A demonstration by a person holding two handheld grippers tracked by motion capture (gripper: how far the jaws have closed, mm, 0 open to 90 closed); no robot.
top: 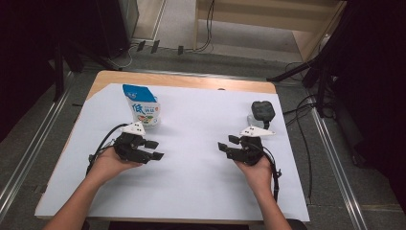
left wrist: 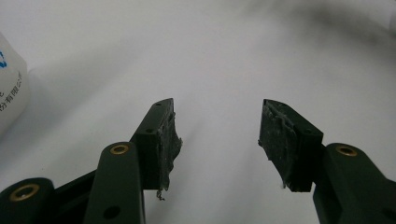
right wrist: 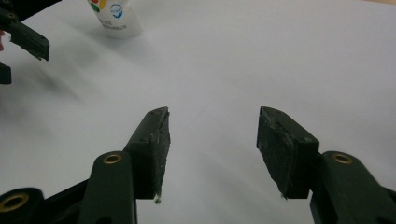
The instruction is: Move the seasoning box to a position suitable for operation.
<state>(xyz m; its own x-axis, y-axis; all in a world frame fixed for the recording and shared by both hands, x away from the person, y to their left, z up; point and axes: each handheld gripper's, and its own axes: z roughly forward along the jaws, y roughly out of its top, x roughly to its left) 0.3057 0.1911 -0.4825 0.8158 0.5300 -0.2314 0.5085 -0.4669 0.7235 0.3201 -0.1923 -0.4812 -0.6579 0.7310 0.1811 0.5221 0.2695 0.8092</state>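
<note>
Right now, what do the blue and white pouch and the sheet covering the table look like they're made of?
The pouch looks like glossy printed plastic film: it stands upright, with soft creases and coloured print. The sheet looks like matte white paper or thin card: flat, with no glare; I can't tell which. At its far edge the table looks like light wood.

Open hand-held gripper (left wrist: 219, 135); pouch (left wrist: 10, 93) leftward

You are working in a lab-style recording bay: the desk (top: 119, 79) is covered with a white sheet (top: 201, 143), metal floor rails (top: 330, 153) flank it, and loose cables (top: 299, 112) run past its right edge.
</note>
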